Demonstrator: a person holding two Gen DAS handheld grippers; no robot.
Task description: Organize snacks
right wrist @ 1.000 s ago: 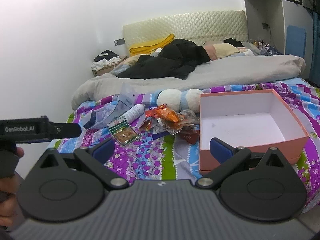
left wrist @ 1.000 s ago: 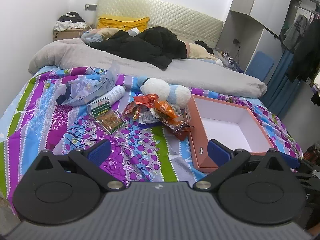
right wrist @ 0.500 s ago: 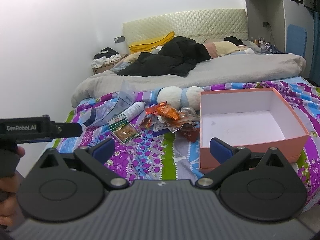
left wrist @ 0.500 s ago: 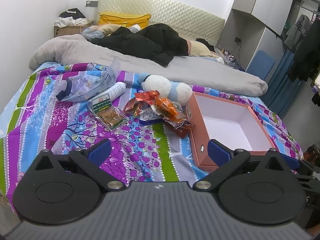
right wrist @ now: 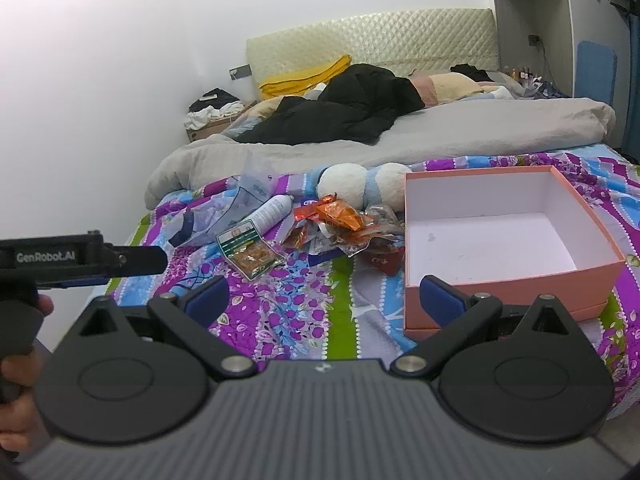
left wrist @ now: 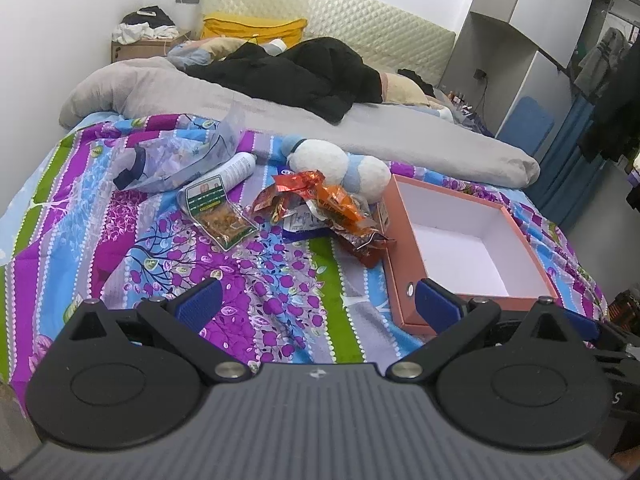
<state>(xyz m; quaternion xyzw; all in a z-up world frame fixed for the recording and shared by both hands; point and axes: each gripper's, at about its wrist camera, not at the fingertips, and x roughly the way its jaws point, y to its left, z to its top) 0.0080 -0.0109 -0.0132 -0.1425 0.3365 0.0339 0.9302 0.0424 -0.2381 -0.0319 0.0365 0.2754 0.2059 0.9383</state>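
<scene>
A bed with a striped purple, blue and green floral sheet fills both views. A grey duvet lies across its far part, and a black garment is on top of the duvet, near a yellow pillow at the quilted headboard.

On the right part of the sheet stands an open pink box with a white inside; nothing is in it. Just beside its far left corner lies a white and blue plush toy.

The snacks are all on the sheet, to the left of the box. A heap of orange and red snack packets touches the left wall of the box. To the left of the heap, a little apart, lies a flat clear packet with a green label. Behind it are a white bottle and a crumpled clear plastic bag.

The left gripper hovers above the near edge of the bed with its blue pads wide apart and nothing between them. The right gripper is spread wide too and is empty; its right pad is in front of the near wall of the box. In the right wrist view the body of the left gripper shows at the left edge, held by a hand.
</scene>
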